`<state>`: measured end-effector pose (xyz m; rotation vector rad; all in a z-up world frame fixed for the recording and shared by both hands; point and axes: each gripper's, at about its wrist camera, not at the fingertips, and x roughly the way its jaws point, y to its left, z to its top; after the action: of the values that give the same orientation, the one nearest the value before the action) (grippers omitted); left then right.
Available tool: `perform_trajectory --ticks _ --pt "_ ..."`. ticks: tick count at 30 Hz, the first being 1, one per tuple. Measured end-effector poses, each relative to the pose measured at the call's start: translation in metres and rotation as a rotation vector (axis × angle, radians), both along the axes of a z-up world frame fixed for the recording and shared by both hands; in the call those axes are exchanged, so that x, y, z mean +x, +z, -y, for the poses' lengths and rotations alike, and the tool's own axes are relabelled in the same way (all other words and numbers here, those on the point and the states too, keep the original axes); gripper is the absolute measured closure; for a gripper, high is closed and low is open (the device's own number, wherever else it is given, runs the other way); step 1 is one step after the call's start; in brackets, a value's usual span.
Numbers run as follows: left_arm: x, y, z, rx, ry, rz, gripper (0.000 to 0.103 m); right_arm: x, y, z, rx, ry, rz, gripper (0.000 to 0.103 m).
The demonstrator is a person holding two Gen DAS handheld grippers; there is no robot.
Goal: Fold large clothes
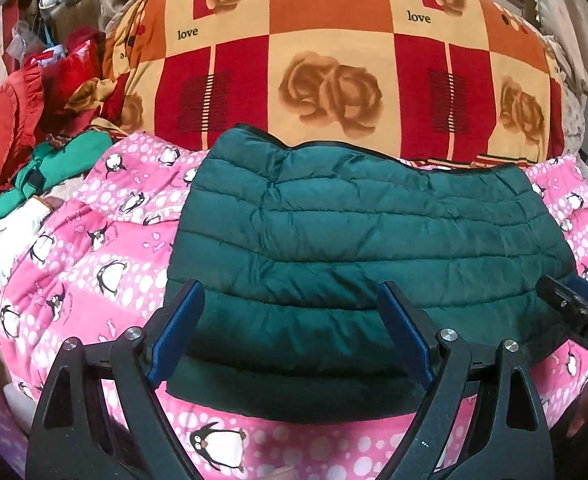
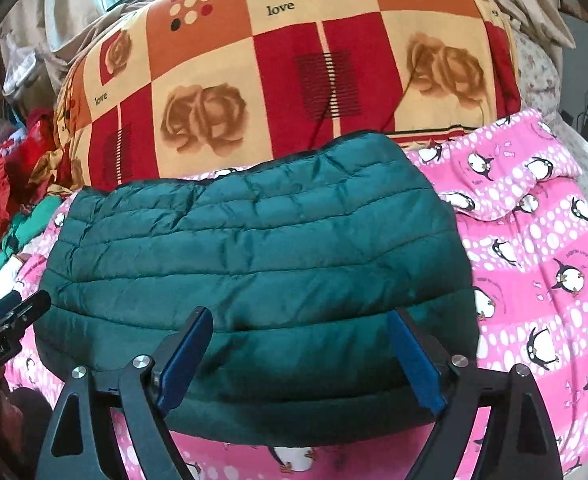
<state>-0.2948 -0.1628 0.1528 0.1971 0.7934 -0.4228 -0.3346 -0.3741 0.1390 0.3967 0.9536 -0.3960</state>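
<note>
Dark green quilted puffer jacket (image 1: 358, 248) lies folded into a wide flat rectangle, centre of both views, on a pink fleece blanket with penguin print and white dots (image 1: 93, 272). Stitched horizontal channels run across the jacket, some creases in the upper part.

Left gripper (image 1: 291, 324), black frame with blue finger pads (image 1: 177, 332), sits at bottom centre of the left wrist view, jaws spread wide, nothing between them; it hovers over the jacket's near edge, contact unclear. Right gripper (image 2: 300, 350) at bottom centre of the right wrist view, also spread wide, empty, over the near edge of the jacket (image 2: 253, 264).

Each gripper shows in the other's view: right gripper (image 1: 574, 308) at the right edge mid-low of the left view, left gripper (image 2: 9, 328) at the left edge of the right view. Their jaw state can't be read from those angles.

Behind the jacket, upper half of the frame: bulky checkered quilt in red, orange and cream with rose prints and "love" text (image 1: 334, 60). Far left: pile of red and green clothes (image 1: 41, 140). The blanket (image 2: 534, 260) fills the right side of the right view.
</note>
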Motion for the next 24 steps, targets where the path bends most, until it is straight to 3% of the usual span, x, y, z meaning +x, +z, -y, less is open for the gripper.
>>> perform_trajectory --ticks 24 --pt "-0.009 -0.004 0.005 0.004 0.023 0.032 0.015 0.012 0.004 -0.029 -0.036 0.049 0.014 0.015"
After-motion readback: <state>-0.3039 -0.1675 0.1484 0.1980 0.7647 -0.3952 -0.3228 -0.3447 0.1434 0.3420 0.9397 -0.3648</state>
